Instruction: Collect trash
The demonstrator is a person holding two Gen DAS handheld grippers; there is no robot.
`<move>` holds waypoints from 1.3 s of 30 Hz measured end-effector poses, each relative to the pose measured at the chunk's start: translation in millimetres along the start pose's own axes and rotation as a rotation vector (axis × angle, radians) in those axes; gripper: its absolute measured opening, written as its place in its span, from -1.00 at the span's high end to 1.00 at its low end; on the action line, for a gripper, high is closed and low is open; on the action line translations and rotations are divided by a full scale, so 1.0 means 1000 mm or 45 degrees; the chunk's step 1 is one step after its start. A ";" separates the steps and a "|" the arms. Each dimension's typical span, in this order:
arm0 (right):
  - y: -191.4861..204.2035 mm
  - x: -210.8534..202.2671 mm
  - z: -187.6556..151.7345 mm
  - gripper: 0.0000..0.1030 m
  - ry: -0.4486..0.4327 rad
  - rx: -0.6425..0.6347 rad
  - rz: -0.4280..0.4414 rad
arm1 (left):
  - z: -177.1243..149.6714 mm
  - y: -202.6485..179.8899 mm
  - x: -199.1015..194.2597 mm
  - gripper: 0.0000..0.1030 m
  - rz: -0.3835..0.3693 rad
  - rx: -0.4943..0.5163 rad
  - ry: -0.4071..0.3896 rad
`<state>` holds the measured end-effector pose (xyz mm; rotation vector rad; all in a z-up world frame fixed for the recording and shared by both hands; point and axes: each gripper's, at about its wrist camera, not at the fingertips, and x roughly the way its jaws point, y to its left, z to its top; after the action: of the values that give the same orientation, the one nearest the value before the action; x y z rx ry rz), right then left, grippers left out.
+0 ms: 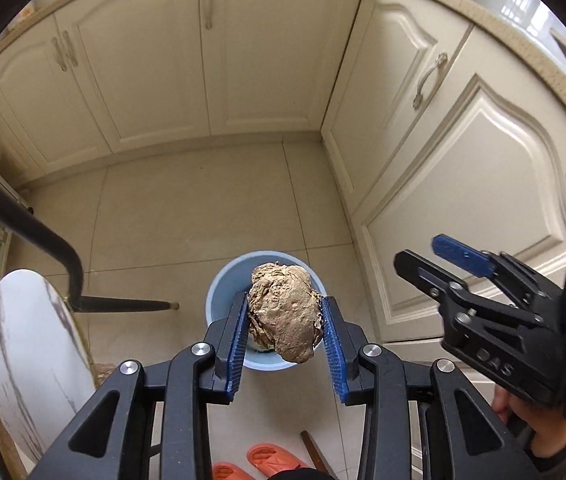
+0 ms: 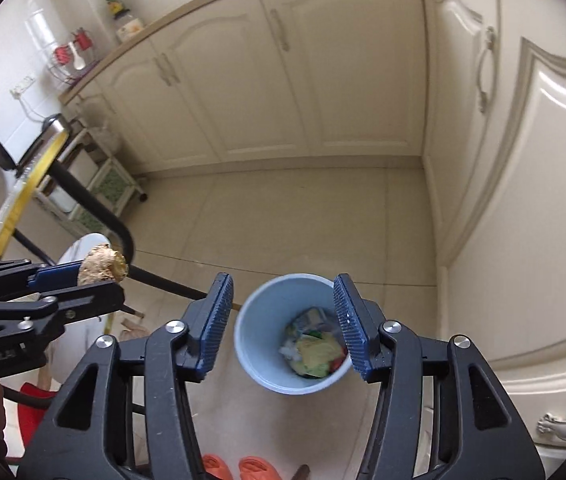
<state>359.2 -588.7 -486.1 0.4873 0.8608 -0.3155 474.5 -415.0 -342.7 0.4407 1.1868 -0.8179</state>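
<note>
our left tool [image 1: 285,322] grips a crumpled brown paper ball [image 1: 284,311] between its blue ribbed pads [image 1: 238,346], holding it above the light blue trash bin [image 1: 219,292] that stands on the tiled floor [image 1: 187,208]. our right tool [image 2: 283,322] has its fingers spread apart with nothing between them, and we look straight down past them into the bin, where yellow, green, white and red scraps [image 2: 315,350] lie at the bottom. in the left wrist view the side of the right tool shows embossed letters that seem to read "das", too faint to be sure. cream cabinet doors [image 1: 163,72] line the walls, a marble-topped bench [image 1: 31,352] sits to the left, and orange slippers [image 1: 271,458] are at the lower edge.
</note>
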 end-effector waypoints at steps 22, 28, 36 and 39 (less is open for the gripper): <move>0.053 -0.097 -0.002 -0.49 -0.159 -0.070 0.059 | -0.048 0.009 -0.132 -0.71 0.287 -0.086 -0.362; 0.130 -0.165 -0.014 -0.87 -0.301 -0.232 0.153 | -0.115 0.028 -0.226 -0.92 0.454 -0.196 -0.559; 0.246 -0.233 -0.045 -1.00 -0.379 -0.468 0.358 | -0.231 0.029 -0.324 -0.99 0.674 -0.371 -0.760; 0.282 -0.250 -0.059 -1.00 -0.392 -0.542 0.410 | -0.273 0.020 -0.351 -0.99 0.756 -0.433 -0.823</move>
<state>294.6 -301.6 -243.3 0.1666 0.5168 0.0908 265.6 -98.9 -109.7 0.1976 0.5212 -0.1954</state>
